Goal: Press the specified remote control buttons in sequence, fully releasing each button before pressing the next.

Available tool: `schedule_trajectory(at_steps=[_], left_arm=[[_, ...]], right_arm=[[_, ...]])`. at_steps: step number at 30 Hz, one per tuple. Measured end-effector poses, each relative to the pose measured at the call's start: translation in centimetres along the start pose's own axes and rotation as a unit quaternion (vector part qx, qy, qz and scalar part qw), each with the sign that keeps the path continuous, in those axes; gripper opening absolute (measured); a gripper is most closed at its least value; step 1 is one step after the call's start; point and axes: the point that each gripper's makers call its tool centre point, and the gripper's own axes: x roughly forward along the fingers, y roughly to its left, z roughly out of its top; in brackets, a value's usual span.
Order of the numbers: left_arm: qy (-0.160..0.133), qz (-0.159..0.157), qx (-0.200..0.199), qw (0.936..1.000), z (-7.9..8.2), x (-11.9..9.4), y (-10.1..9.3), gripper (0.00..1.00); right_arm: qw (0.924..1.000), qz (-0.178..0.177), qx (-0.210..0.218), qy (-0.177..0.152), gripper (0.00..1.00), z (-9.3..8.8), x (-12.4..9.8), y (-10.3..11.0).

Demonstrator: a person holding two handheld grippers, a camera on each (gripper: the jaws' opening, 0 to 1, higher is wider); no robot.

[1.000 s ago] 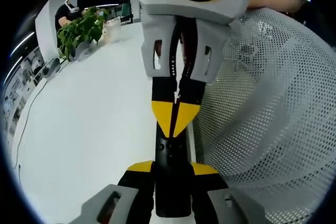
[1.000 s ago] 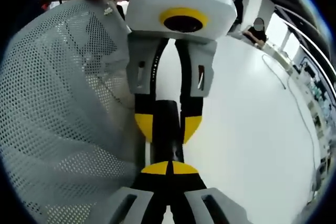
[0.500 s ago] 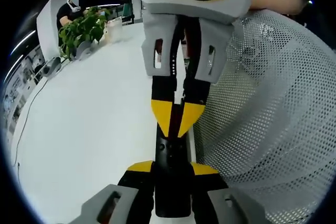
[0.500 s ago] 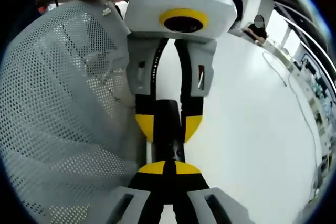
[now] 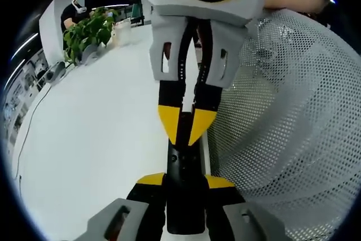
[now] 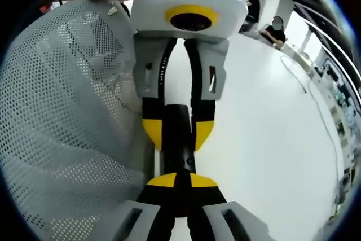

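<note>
Left gripper point(image 5: 184, 187), yellow-tipped, clamped on the near end of a slim black remote control point(image 5: 183, 165), holding it out lengthwise above the white counter point(image 5: 90, 139). Right gripper point(image 5: 185, 125) coming in from the opposite side, its two tips drawn together to a narrow point and resting on, or just above, the remote's upper face; contact too fine to confirm. From the right gripper view, same pairing reversed: right gripper point(image 6: 179, 182) pinched almost shut over the remote control point(image 6: 177, 139), left gripper point(image 6: 176, 134) gripping the remote's sides beyond. Pale mesh chair back point(image 5: 287, 117) close beside the remote, on the side away from the open counter. Potted green plant point(image 5: 87, 32) and a seated person near the counter's far edge, well apart from the work. Likely mid-press or poised over a button. For a clean press: left gripper firm and level, right tips straight down on one button only, then lifted fully off before shifting along the remote. Risk of the remote tilting in the grasp if pressed off-centre.
</note>
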Motion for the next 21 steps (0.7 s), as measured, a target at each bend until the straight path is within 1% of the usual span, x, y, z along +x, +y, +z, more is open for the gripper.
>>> schedule_trajectory(at_steps=[2, 5, 7, 8, 9, 11, 19, 21], left_arm=[[0.004, 0.0, 0.003, 1.0, 0.03, 0.0, -0.05, 0.25], [0.005, 0.0, 0.003, 1.0, -0.02, -0.01, -0.06, 0.25], [0.002, -0.002, 0.003, 1.0, -0.06, -0.05, -0.03, 0.25], [-0.001, -0.003, 0.001, 1.0, -0.04, -0.07, 0.01, 0.25], [-0.004, -0.005, -0.003, 1.0, -0.05, -0.11, 0.03, 0.25], [-0.005, -0.005, -0.002, 1.0, -0.03, -0.1, -0.03, 0.25], [-0.003, -0.001, 0.001, 1.0, -0.09, -0.05, -0.04, 0.25], [-0.002, -0.001, 0.003, 1.0, -0.09, -0.04, -0.06, 0.25]], right_arm=[[0.9999, 0.001, 0.014, 0.005, 0.03, 0.04, 0.03, -0.16], [0.9995, 0.003, 0.032, -0.001, 0.03, -0.04, -0.03, -0.21], [0.9995, 0.003, 0.031, -0.005, 0.03, -0.04, -0.08, -0.15], [0.9997, 0.002, 0.024, -0.007, 0.03, -0.02, -0.11, -0.11], [0.9996, 0.002, 0.027, -0.009, 0.03, -0.01, -0.14, -0.17], [0.9986, 0.007, 0.05, -0.013, 0.03, 0.03, -0.13, -0.27], [0.9983, 0.01, 0.055, -0.014, 0.03, -0.03, -0.11, -0.24], [0.9979, 0.013, 0.061, -0.016, 0.06, -0.04, -0.16, -0.09]])
